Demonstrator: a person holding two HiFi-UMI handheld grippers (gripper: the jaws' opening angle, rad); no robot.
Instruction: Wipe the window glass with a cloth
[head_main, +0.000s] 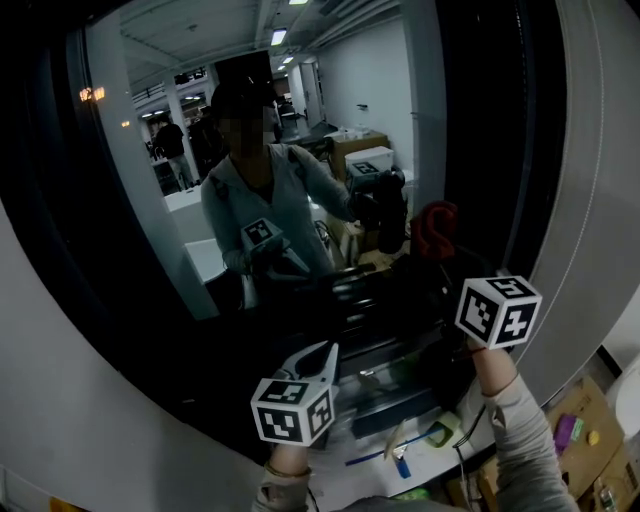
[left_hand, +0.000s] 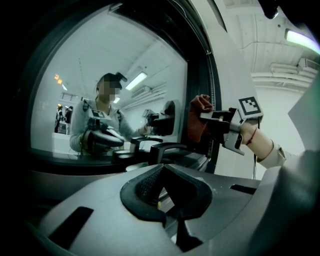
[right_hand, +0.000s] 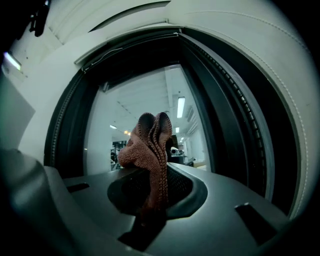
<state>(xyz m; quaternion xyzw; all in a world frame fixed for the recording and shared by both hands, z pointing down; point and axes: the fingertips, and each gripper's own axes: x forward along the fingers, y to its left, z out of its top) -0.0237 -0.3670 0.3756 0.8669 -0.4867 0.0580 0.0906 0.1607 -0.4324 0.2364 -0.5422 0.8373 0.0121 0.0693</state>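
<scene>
Left tool (head_main: 322, 352): held low at the left, below the pane, tips pointing up. In the left gripper view (left_hand: 162, 170) its jaws stand together with nothing between them. It takes no part in the wipe.

Window glass (head_main: 330, 100): a tall, dark pane that reflects strongly. The reflected person and both tools show in it. No streaks or wet patches can be made out, so how much has been wiped cannot be read.

Cloth (head_main: 437, 225): reddish-brown knit, bunched into upright folds. It sits at the pane's right side at about mid height, just beside the dark window frame (head_main: 540, 130). It is close against the glass, but contact cannot be confirmed in any view.

Right tool (head_main: 438, 250): raised towards the pane, jaws clamped on the lower part of the cloth. The right gripper view (right_hand: 155, 167) shows the folds standing up past the tips, with the glass (right_hand: 135, 110) straight ahead.

Step in hand (judged): the cloth is gripped and presented to the glass. This is the start of a wiping stroke, or part-way through one, at the right edge.

Next move (judged): press the folds flat on the pane and sweep leftward or along the frame. Keep the hard tips off the glass and the hold firm, so the cloth does not pull free.
</scene>
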